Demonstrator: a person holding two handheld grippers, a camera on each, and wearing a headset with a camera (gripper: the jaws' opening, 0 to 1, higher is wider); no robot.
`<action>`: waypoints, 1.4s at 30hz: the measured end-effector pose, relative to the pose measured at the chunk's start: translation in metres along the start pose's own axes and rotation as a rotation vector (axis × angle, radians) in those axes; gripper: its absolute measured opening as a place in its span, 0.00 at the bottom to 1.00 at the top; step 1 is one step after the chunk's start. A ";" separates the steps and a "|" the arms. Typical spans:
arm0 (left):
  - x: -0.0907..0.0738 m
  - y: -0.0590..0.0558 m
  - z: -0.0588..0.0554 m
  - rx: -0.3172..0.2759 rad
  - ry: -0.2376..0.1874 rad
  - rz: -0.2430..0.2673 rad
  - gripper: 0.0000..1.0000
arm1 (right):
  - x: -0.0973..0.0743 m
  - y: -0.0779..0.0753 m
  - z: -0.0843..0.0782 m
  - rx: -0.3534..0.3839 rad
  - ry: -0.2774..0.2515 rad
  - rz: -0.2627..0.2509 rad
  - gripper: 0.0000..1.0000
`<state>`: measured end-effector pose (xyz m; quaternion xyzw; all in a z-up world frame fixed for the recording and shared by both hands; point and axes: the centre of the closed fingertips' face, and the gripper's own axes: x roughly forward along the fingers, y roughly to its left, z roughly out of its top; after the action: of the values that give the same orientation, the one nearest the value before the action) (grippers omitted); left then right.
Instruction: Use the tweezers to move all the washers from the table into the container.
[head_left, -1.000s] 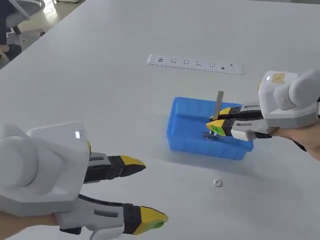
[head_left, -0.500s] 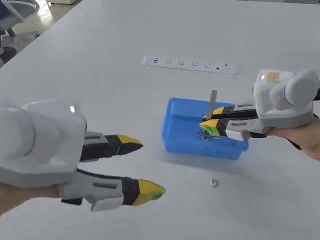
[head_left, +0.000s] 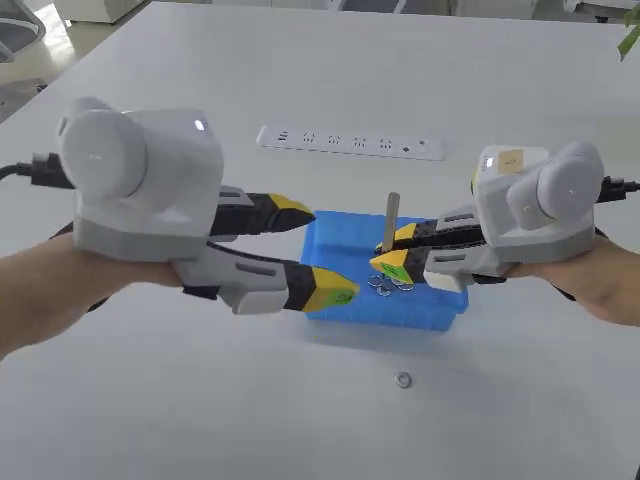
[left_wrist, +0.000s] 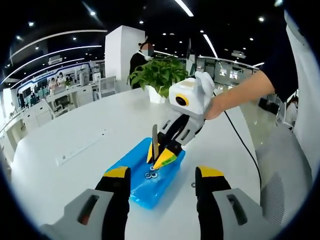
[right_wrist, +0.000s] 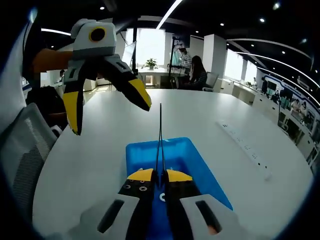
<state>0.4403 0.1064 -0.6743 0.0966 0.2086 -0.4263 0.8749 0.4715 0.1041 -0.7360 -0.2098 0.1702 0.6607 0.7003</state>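
Washers (head_left: 385, 287): a small cluster of rings lies inside the container (head_left: 400, 312), just under the tips of the right gripper (head_left: 392, 264).
Loose washer (head_left: 403, 379): one more lies on the bare desk (head_left: 200, 420), in front of the container's near wall and apart from it.
Container: blue, shallow and rectangular, on the white desk between the two grippers.
Tweezers (head_left: 390, 215): clamped between the right gripper's fingers and standing up out of them above the container in the head view. The right gripper view gives them as a thin line running straight ahead over the blue floor.
Right gripper: fingers clenched on the tweezers, tips over the container's inside; a hand holds its white body.
Left gripper (head_left: 318, 250): fingers spread wide, grasping nothing. In the head view their yellow tips overlap the container's left end. The right gripper view shows the left gripper (right_wrist: 109, 114) hanging in the air above the desk, off to the container's side.
Left gripper view: looks between its own spread fingers at the container, with the right gripper and the upright tweezers beyond. A leafy plant (left_wrist: 160, 75) and a standing person (left_wrist: 140, 62) are farther back.
Power strip (head_left: 350, 142): white, flat on the desk beyond the container, well apart from it.
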 end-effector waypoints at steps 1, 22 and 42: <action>0.004 0.000 0.002 0.013 -0.001 -0.007 0.57 | 0.000 0.001 0.000 -0.007 0.003 0.003 0.08; 0.029 0.001 0.013 0.043 0.023 -0.099 0.21 | 0.005 0.012 0.006 -0.053 0.008 0.046 0.08; 0.027 -0.009 0.019 0.203 0.072 -0.162 0.06 | 0.003 0.021 0.002 -0.061 0.024 0.079 0.09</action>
<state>0.4536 0.0750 -0.6697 0.1825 0.2026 -0.5107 0.8154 0.4505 0.1084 -0.7367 -0.2319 0.1666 0.6900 0.6651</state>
